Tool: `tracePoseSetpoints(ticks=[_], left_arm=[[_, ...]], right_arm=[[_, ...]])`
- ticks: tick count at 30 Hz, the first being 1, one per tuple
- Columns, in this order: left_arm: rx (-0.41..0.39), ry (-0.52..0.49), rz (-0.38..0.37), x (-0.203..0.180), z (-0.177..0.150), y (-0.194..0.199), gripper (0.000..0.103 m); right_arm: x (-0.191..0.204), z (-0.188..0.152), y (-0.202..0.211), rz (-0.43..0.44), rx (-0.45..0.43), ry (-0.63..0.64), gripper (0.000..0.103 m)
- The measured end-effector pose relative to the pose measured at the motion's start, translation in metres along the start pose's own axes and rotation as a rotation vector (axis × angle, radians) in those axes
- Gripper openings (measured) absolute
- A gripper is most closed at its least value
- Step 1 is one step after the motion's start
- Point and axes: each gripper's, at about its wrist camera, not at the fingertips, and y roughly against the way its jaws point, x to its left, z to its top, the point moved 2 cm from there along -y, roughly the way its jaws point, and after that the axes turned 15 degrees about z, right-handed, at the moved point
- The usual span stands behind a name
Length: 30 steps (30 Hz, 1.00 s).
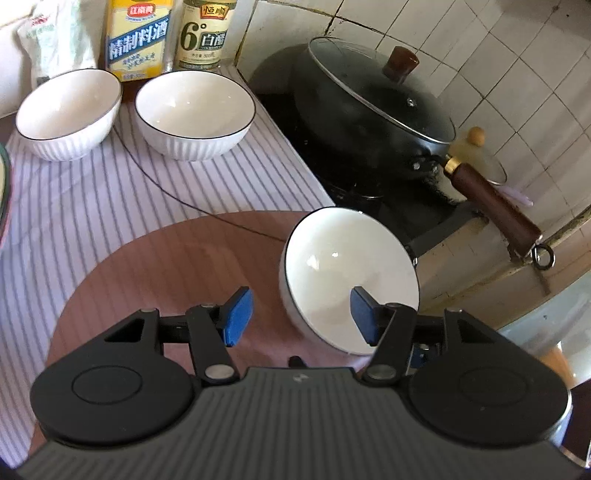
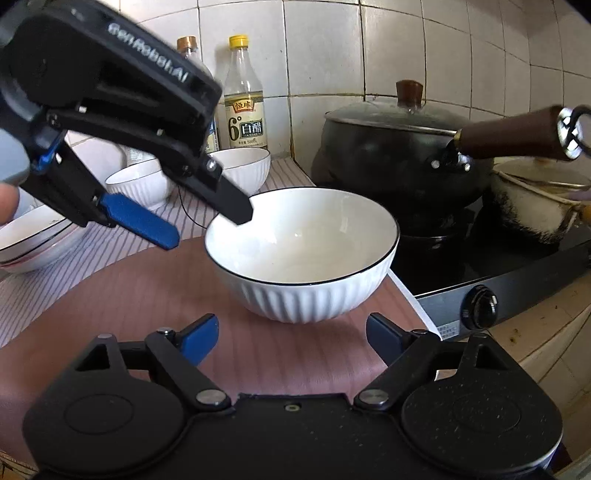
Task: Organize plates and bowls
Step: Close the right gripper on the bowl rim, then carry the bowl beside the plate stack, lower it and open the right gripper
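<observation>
A white ribbed bowl with a dark rim (image 2: 303, 254) stands on the brown round mat (image 2: 122, 295); it also shows in the left wrist view (image 1: 343, 273). My left gripper (image 1: 301, 315) is open and straddles the bowl's near-left rim, one finger inside, one outside; it also shows in the right wrist view (image 2: 210, 227). My right gripper (image 2: 291, 338) is open and empty just in front of the bowl. Two more white bowls (image 1: 194, 112) (image 1: 68, 112) stand at the back on the striped cloth. Stacked plates (image 2: 33, 240) sit at the left.
A black lidded wok (image 1: 373, 110) with a wooden handle sits on the stove at the right. Two bottles (image 1: 138, 37) (image 1: 205, 35) stand against the tiled wall. A white pot (image 2: 535, 199) is at the far right. A stove knob (image 2: 484, 308) faces the front.
</observation>
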Motion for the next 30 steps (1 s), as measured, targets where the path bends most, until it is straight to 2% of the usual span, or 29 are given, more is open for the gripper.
tracePoseSetpoints(ticks=[2,4,9,11,19,30], left_arm=[[0.024,0.019,-0.025,0.000,0.002,-0.009,0.053],[0.054,0.033,-0.049,-0.001,0.002,-0.018,0.041],[0.075,0.019,-0.002,-0.005,0.003,-0.036,0.027],[0.074,-0.002,0.020,-0.007,0.003,-0.041,0.016],[0.079,-0.016,0.001,-0.004,0.004,-0.037,0.015],[0.063,-0.017,0.038,0.010,0.002,0.014,0.015]], right_arm=[[-0.002,0.001,-0.005,0.000,-0.029,0.002,0.095],[-0.003,0.004,-0.013,-0.013,-0.051,0.014,0.098],[-0.004,0.009,-0.025,-0.034,-0.078,0.024,0.099],[-0.005,0.010,-0.026,-0.031,-0.078,0.019,0.099],[-0.009,0.013,-0.024,-0.011,-0.078,-0.018,0.099],[0.021,0.028,-0.002,0.022,-0.097,-0.030,0.100]])
